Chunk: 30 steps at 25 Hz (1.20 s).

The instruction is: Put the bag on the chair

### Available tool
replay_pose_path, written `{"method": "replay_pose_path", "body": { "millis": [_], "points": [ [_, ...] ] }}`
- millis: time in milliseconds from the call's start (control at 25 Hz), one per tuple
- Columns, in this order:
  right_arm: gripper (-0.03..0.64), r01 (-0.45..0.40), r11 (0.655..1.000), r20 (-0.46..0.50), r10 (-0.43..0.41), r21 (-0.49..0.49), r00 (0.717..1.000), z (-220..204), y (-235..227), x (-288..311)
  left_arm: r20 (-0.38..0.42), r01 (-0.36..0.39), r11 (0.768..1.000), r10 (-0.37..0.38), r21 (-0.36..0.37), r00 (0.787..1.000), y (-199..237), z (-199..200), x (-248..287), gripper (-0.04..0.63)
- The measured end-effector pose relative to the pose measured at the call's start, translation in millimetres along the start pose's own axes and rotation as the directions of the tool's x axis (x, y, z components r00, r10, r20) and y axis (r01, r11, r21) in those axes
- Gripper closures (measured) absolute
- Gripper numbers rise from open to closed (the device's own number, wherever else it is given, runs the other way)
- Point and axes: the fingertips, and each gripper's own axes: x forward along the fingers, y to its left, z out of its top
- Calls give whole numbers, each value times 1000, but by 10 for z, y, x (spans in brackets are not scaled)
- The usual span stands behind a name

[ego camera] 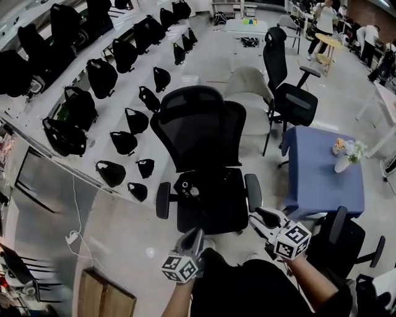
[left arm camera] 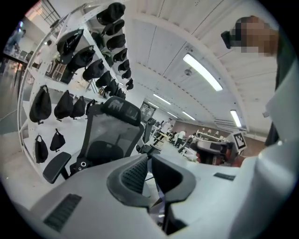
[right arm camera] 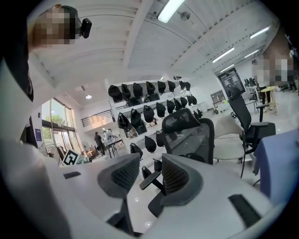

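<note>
Holding the left gripper [ego camera: 198, 234] low and pointing forward, with its jaws closed against each other and nothing caught between them. Holding the right gripper [ego camera: 263, 220] beside it on the right and slightly further forward, with its jaws standing apart and only floor and furniture showing through the gap, so gripping nothing. Facing, straight ahead of both grippers, a black mesh-backed office chair [ego camera: 199, 127], with the front edge of its seat near the left gripper's tips and the armrest [ego camera: 252, 191] on the right gripper's side just ahead of that gripper. Pointing the left gripper toward a small black bag [ego camera: 189, 186] with pale round fittings, lying on the rear left part of that seat against the base of the backrest, ahead of both tools and touching neither. Having, well off to the left of the left gripper, a long white shelving rack [ego camera: 131, 90] carrying rows of more black bags [ego camera: 102, 77]. Looking past the mesh chair, further ahead of the right gripper, at a pale upholstered chair [ego camera: 250, 93] and another black office chair [ego camera: 291, 102]. Working with a table under a blue cloth [ego camera: 322, 173] near the right side of the right gripper, bearing a small vase of flowers [ego camera: 344, 156]. Showing, far ahead and to the right of both grippers, several people [ego camera: 323, 18] standing around tables.
</note>
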Motion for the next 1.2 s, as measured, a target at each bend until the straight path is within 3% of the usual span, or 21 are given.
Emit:
{"method": "replay_pose_path", "body": {
  "millis": [160,320,560,800,1200],
  "points": [
    [486,-32,999,19,32,2,999,-95,25,-301,52,-58,998,57,9,997,-335,-78,-175,574],
    [553,-19,1000,-7,19,4,1000,-178,-11,-481,77,-102,994,100,29,992,-529,-117,-288,575],
    [614,31,999,-11,-31,-27,999,-121,62,-605,83,-202,978,197,58,977,-432,-123,-401,575],
    [617,115,990,25,-113,-85,993,59,224,-557,75,-162,982,155,98,985,-371,62,-461,575],
    [617,254,959,84,-245,-123,966,162,71,-513,160,-141,984,122,112,979,-476,450,-526,575]
  ]
}}
